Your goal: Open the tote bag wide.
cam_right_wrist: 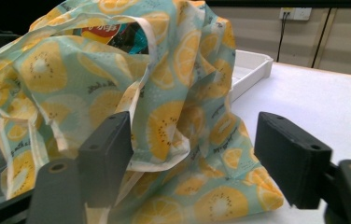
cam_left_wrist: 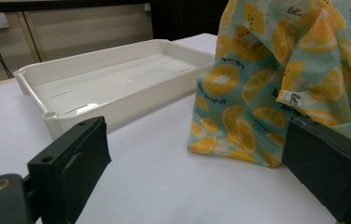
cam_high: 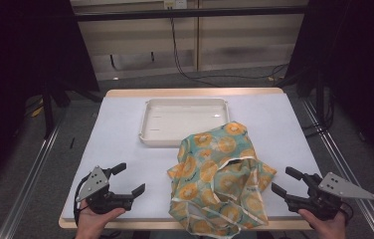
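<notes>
My left gripper (cam_high: 128, 179) sits at the near-left of the table (cam_high: 120, 124), jaws spread wide, nothing between them. In the left gripper view both black pads frame bare white tabletop; the bag's near-left corner sits just beyond the right-hand pad, not touching it.

One tray (cam_high: 184, 121), white, far centre, nothing visible in it. Its near-right corner is hidden behind the bag in the high view and in the left gripper view (cam_left_wrist: 113, 84). In the right gripper view only a far end of the tray (cam_right_wrist: 250, 70) shows past the fabric.

One cloth bag (cam_high: 220, 174), teal with orange and lemon slice print, slumped in a heap at near centre, right of the tray's middle. Its far edge touches or overlaps the tray's near-right rim; can't tell which. Its near edge hangs past the table's near edge and is cut off at the bottom of the high view. The mouth gapes open on top; in the right gripper view something red and dark shows inside (cam_right_wrist: 113, 32), too little to identify. Handles are tangled in the folds, count unclear. Small print on the fabric is hard to read.

My right gripper (cam_high: 287, 180) is at near-right, just beside the bag, jaws released and apart. In its own view the left pad overlaps the fabric in the picture; contact can't be confirmed, and nothing is clamped.

Two grippers, two hands, both hands cut off at the bottom edge.
</notes>
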The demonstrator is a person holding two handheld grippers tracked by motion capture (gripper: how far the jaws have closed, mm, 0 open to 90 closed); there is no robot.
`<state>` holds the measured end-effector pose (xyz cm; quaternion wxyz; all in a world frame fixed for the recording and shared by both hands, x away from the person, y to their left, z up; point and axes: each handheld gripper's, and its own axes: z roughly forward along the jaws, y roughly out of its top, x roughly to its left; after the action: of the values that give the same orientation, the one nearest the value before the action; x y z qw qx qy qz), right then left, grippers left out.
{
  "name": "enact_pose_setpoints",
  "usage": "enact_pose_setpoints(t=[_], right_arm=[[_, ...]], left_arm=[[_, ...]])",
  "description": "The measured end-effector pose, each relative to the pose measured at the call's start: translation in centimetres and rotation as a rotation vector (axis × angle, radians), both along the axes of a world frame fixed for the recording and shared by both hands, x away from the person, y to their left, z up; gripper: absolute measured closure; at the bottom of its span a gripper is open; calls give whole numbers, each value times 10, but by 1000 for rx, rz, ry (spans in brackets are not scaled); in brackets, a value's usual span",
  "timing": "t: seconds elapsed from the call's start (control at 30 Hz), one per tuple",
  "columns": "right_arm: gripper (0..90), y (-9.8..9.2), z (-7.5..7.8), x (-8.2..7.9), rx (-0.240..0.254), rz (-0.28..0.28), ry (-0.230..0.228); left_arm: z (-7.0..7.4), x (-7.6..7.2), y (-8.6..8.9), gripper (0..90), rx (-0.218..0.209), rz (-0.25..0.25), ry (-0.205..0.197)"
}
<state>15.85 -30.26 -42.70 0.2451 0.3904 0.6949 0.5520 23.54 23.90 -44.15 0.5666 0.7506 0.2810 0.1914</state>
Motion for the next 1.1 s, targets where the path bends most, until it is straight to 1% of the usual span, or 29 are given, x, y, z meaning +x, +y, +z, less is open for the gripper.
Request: enact_pose_setpoints(t=[0.03,0.07,0.1,0.13,0.2,0.23,0.27,0.3,0.33,0.37,0.43,0.47,0.5,0.53,0.57,0.6,0.63,0.67,0.7,0.73,0.8,0.83,0.87,0.9,0.93,0.97,1.03,1.07,1.1], right_arm=[[294,0,0,0,2,3,2],[310,1,1,0,2,14,8],[315,1,1,-1,-2,24,10],[337,2,1,-1,5,34,21],[367,3,2,-3,-3,50,22],[380,5,3,-3,7,62,32],[395,5,4,-4,3,85,34],[410,7,4,-4,-1,90,34],[428,8,4,-5,-4,109,38],[439,10,4,-6,-13,115,40],[464,13,4,-7,-15,142,46],[468,15,4,-8,-23,140,46],[473,17,5,-8,-28,147,44],[473,18,5,-9,-27,144,48],[473,19,5,-10,-20,157,54],[476,21,5,-11,-23,169,53],[479,22,5,-12,-23,176,58],[480,24,5,-13,-20,190,62],[487,27,6,-14,-20,203,67],[493,29,5,-14,-22,214,70],[506,34,5,-14,-33,245,86],[525,36,4,-13,-37,268,87],[532,39,4,-13,-44,283,94],[535,41,4,-14,-47,293,102],[541,43,3,-13,-49,309,107],[546,44,2,-13,-51,323,111],[548,47,0,-12,-59,339,132],[548,49,-2,-11,-66,354,142],[548,51,-4,-10,-71,367,154]], left_arm=[[0,0,0,72,12,-5,-2],[0,0,0,73,10,-5,6],[0,0,0,76,20,-9,0],[0,0,-1,81,13,-16,2],[1,0,-1,87,17,-17,6],[1,0,-1,90,13,-20,5],[1,0,-1,91,7,-21,9],[1,0,-2,97,5,-19,13],[1,0,-2,101,0,-26,17],[1,0,-2,100,2,-24,15],[2,0,-3,101,7,-23,17],[2,0,-4,104,6,-23,17],[2,0,-3,107,15,-30,16],[2,0,-4,107,12,-33,14],[2,-1,-4,108,9,-28,14],[2,-1,-4,109,8,-30,10],[2,-2,-4,111,6,-28,14],[2,-3,-4,112,3,-29,16],[3,-2,-4,112,16,-34,11],[3,-3,-4,113,10,-35,11],[3,-3,-5,114,8,-38,12],[3,-3,-4,114,14,-43,11],[3,-3,-4,116,13,-49,4],[3,-5,-5,118,14,-43,8],[4,-5,-4,119,25,-48,6],[3,-5,-5,121,20,-50,9],[4,-6,-7,124,10,-54,8],[4,-6,-7,126,22,-58,7],[4,-6,-8,129,18,-62,8]])
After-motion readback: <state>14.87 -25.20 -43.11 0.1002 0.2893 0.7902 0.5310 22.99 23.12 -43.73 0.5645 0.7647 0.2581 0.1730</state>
